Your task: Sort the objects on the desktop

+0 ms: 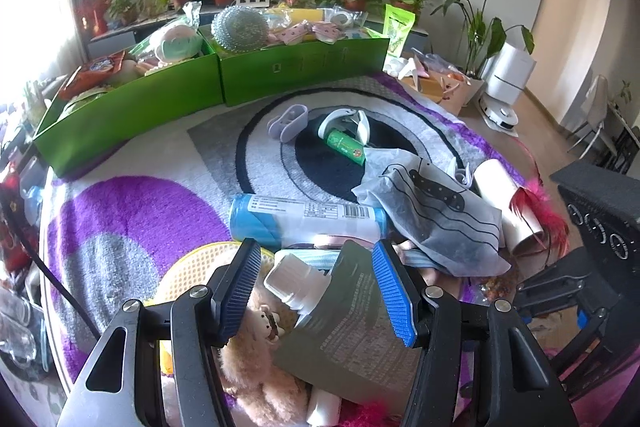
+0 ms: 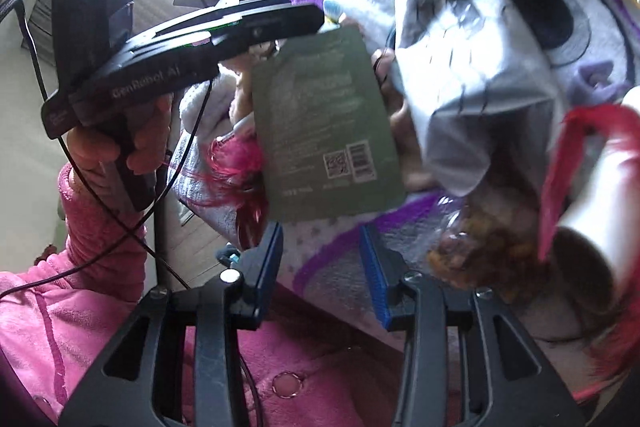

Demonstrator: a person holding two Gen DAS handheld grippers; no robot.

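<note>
Lying between the left gripper (image 1: 316,291) fingers — dark sachet (image 1: 352,323).

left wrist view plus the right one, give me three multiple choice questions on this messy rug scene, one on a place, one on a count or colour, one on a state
1. Where does the small green tube lie?
A. inside a green box
B. on the dark centre of the rug
C. on the bare floor

2. How many green boxes stand at the far edge of the rug?
A. one
B. two
C. four

3. What is the state of the right gripper?
A. shut on the dark green packet
B. shut on the grey cloth
C. open, nothing between its pads

Answers:
1 B, the tube rests on the dark inner circle of the rug pattern.
2 B, two boxes sit side by side, the second one to the right.
3 C, rug shows through the gap and the dark green packet lies beyond the tips.
</note>
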